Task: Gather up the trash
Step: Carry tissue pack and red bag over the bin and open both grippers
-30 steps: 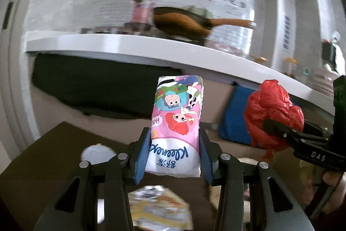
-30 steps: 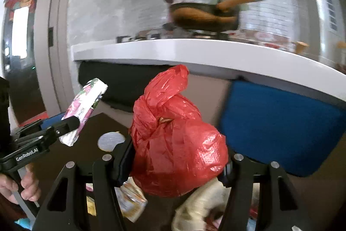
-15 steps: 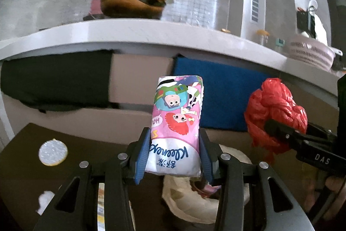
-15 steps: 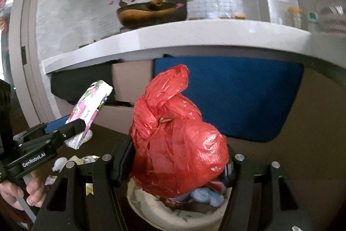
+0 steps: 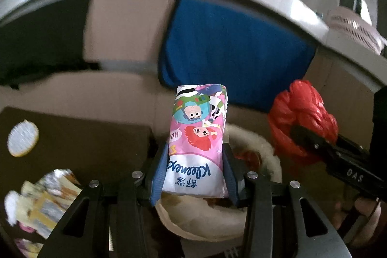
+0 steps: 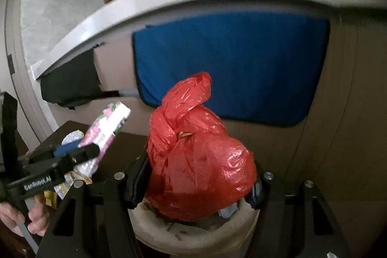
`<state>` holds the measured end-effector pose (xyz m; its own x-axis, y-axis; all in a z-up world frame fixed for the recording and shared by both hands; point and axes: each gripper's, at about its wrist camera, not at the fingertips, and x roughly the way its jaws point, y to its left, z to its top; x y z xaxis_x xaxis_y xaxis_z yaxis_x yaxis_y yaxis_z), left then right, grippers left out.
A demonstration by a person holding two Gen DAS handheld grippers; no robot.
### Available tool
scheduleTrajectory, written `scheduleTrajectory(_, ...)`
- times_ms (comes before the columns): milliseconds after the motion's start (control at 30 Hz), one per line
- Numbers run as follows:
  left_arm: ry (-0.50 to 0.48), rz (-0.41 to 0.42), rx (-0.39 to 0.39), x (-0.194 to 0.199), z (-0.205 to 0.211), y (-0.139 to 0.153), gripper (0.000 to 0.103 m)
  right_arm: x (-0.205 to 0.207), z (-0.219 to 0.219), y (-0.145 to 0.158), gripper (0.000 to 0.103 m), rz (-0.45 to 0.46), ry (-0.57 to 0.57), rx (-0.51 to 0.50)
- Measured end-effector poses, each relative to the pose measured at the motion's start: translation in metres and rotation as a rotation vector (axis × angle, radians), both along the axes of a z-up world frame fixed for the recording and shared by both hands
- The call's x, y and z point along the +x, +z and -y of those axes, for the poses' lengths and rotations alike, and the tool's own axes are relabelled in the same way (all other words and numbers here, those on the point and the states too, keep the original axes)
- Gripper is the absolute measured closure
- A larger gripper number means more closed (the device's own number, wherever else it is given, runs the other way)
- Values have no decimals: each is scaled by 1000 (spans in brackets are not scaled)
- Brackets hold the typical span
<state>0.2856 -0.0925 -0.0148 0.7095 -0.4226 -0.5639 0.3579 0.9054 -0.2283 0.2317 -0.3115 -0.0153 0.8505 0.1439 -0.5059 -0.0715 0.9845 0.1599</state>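
Note:
My left gripper (image 5: 194,173) is shut on a pink cartoon-printed tissue pack (image 5: 198,137) and holds it above the near rim of a round beige trash bin (image 5: 205,219). My right gripper (image 6: 193,183) is shut on a knotted red plastic bag (image 6: 196,161) and holds it right over the same bin (image 6: 193,233), which has trash inside. The red bag (image 5: 302,122) and the right gripper show at the right of the left wrist view. The tissue pack (image 6: 106,127) shows at the left of the right wrist view.
A dark brown table (image 5: 84,137) at the left bears a round white pad (image 5: 23,138) and yellow wrappers (image 5: 46,204). Behind stand a white counter (image 6: 193,1), a blue cushion (image 6: 229,64) and a dark cushion (image 6: 70,88).
Both grippers have swung right and tilted down with their loads. The trash bin has come into view and now lies directly under both of them.

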Motion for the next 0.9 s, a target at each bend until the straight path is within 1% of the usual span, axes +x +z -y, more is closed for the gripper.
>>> scheduleTrajectory(100,-24,-42,27,11,14,-17,59,10,10,-15,42,-35,-18,16)
scheduleTrajectory(167,-41,-83,30,20,22,-28,59,15,17,-23,42,-52,-31,23)
scheduleTrajectory(333,-101,-241,54,47,50,-64,60,25,29,-33,42,-77,-51,20)
scheduleTrajectory(367,-112,-262,57,50,55,-71,60,27,31,-34,42,-81,-56,21)
scheduleTrajectory(533,-157,-311,89,56,71,-88,59,31,39,-37,42,-90,-73,23)
scheduleTrajectory(567,-161,-322,83,58,71,-92,59,31,41,-37,42,-91,-75,25)
scheduleTrajectory(633,-163,-309,47,63,68,-89,59,31,42,-37,42,-92,-77,30)
scheduleTrajectory(733,-184,-306,-60,59,55,-82,53,32,41,-37,42,-92,-75,34)
scheduleTrajectory(800,-180,-268,-93,52,44,-68,50,33,39,-37,42,-93,-68,40)
scheduleTrajectory(900,-145,-214,-136,45,22,-44,49,36,32,-36,42,-90,-51,44)
